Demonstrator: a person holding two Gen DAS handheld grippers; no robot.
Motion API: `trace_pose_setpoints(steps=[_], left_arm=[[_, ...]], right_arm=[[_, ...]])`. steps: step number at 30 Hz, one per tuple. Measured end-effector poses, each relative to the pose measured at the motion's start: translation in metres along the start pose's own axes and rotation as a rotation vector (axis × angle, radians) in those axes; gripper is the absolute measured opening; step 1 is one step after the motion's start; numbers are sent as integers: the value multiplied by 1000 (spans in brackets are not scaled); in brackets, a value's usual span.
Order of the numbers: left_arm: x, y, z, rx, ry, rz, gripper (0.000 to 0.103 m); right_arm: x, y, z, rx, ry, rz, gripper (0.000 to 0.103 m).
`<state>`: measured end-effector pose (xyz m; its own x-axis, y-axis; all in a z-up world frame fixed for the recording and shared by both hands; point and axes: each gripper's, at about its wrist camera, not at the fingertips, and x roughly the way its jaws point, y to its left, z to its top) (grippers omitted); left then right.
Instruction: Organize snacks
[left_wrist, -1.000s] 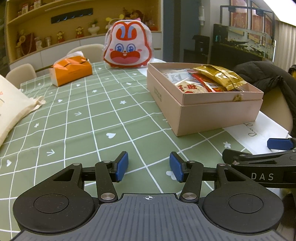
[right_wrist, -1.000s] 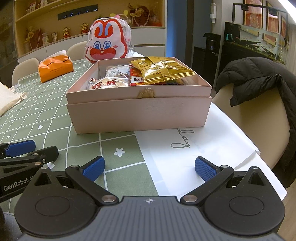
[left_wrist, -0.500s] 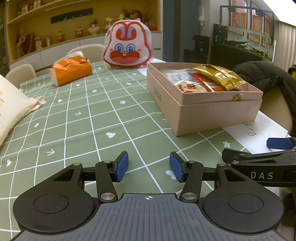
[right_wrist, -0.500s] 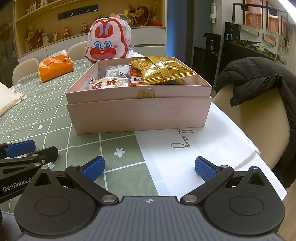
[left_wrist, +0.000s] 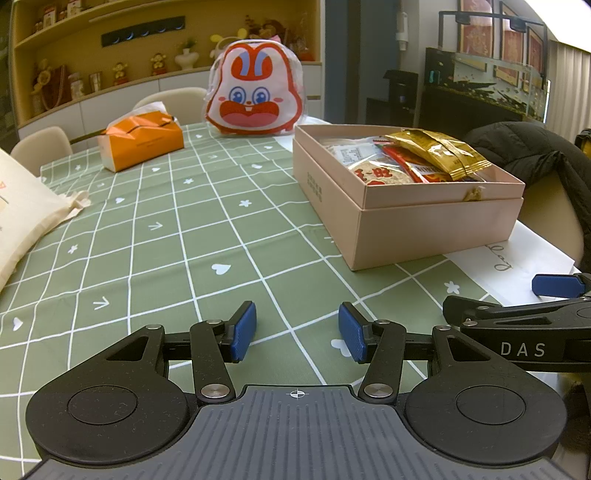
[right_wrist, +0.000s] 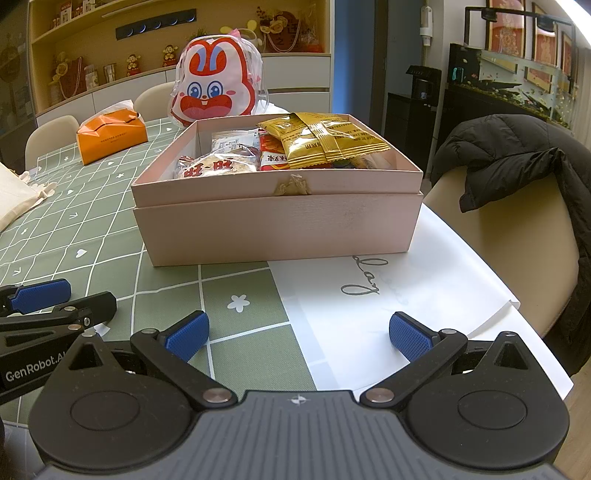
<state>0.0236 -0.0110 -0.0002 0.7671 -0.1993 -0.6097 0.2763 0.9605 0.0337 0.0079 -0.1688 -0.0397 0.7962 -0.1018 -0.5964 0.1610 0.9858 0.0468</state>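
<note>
The green tabletop (left_wrist: 155, 236) holds a big pink box (right_wrist: 277, 225) on its right side, near the edge. Snacks fill the box, with a gold packet (right_wrist: 321, 138) on top. The left tool (left_wrist: 297, 332) and right tool (right_wrist: 297, 334) sit low, near the box, both open and holding nothing.

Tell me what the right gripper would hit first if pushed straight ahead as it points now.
Most likely the near wall of the pink box, which stands dead ahead of the open right gripper. Only tablecloth and a white sheet lie between them.
</note>
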Motion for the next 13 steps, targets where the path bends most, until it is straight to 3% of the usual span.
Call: trace_pose_setpoints(steps=[13], left_arm=[[0,-1,0,5,0,3,56]], right_arm=[[0,0,0,0,0,0,103]])
